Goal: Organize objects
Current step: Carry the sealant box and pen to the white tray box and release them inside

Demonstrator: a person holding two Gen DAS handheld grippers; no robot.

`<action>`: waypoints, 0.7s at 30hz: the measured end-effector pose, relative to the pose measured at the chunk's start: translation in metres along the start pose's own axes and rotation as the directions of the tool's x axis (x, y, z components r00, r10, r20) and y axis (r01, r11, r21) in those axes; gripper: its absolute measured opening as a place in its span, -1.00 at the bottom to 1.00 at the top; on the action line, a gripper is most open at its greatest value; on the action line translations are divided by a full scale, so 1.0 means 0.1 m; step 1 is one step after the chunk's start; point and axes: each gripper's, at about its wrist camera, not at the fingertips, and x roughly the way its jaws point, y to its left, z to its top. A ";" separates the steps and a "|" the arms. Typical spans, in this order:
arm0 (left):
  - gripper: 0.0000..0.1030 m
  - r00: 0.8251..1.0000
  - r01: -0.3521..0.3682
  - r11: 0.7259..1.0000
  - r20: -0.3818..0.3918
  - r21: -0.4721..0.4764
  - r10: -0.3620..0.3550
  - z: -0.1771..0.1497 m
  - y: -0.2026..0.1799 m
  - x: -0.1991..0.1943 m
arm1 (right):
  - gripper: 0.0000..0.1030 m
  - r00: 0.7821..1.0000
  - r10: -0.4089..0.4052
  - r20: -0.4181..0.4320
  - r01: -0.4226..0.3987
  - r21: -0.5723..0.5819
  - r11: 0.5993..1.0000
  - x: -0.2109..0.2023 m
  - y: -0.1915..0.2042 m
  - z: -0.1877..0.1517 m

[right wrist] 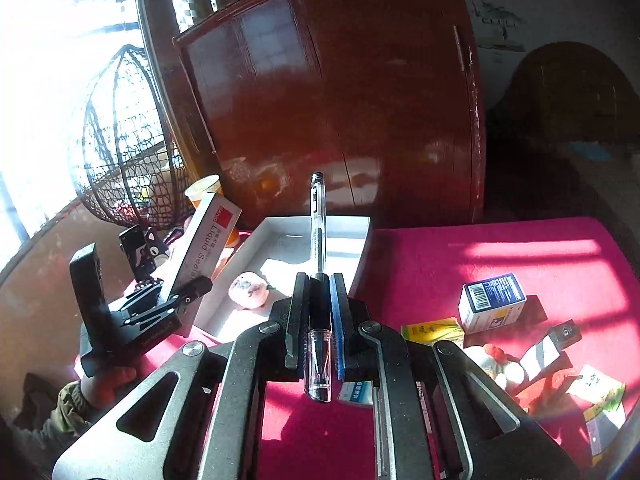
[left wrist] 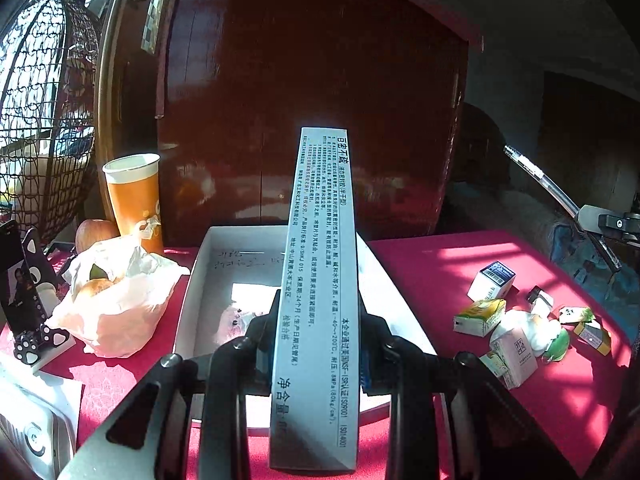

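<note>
I have the left hand-held gripper [left wrist: 320,344] clenched on the sealant box [left wrist: 320,280] and the right [right wrist: 320,320] on the pen [right wrist: 319,240], both aimed at the tray [right wrist: 276,236] at twelve o'clock, for stowing.

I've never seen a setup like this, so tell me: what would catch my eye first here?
Each gripper is clamped on something: the left gripper holds a long white sealant box, the right gripper a clear pen. Both point toward an open white tray on the red tablecloth, with small cartons scattered on its right side.
</note>
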 end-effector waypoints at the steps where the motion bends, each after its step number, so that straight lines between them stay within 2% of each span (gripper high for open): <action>1: -0.46 1.000 -0.017 1.000 -0.003 0.004 0.017 0.00 0.02 0.02 | -0.82 1.000 0.004 -0.003 -0.004 -0.004 1.000 0.05 0.04 0.02; 11: -0.46 0.994 -0.107 0.994 -0.031 0.033 0.108 0.10 0.20 0.23 | -0.82 0.995 0.070 -0.075 -0.065 0.069 0.996 0.58 0.15 0.15; 21: -0.46 0.983 -0.162 0.984 -0.074 0.078 0.167 0.20 0.21 0.54 | -0.82 0.981 0.091 -0.171 -0.075 0.100 0.992 1.14 0.30 0.16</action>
